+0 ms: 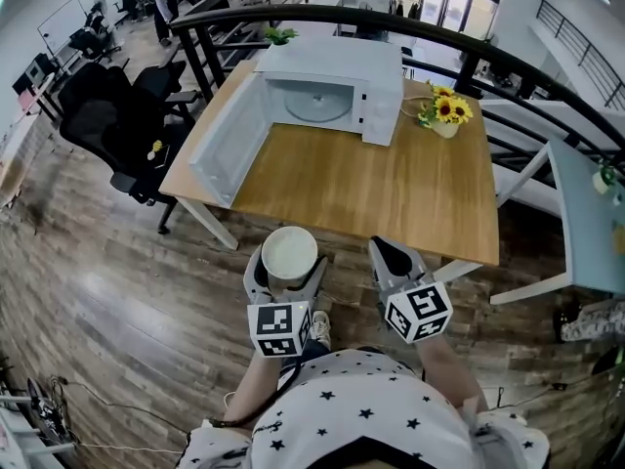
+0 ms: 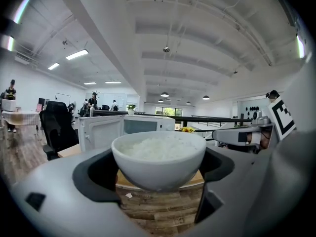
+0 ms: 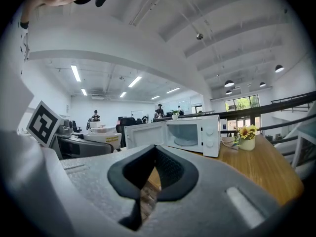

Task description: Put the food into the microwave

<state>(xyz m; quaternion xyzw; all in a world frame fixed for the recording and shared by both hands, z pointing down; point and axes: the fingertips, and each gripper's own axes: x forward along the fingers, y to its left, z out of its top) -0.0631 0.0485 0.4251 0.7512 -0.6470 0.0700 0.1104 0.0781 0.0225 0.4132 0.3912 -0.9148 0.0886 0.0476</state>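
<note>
Head view: grips a white bowl of rice in the left tongs, above the floor, just short of the wooden surface. Carries nothing in the right tongs alongside. Seems early going: door of the microwave already open, food well apart from it, not yet set inside.

Left gripper view: looks along the left tongs, clamped on the bowl's sides, toward the microwave.

Right gripper view: finds the right tongs pressed together, empty.
</note>
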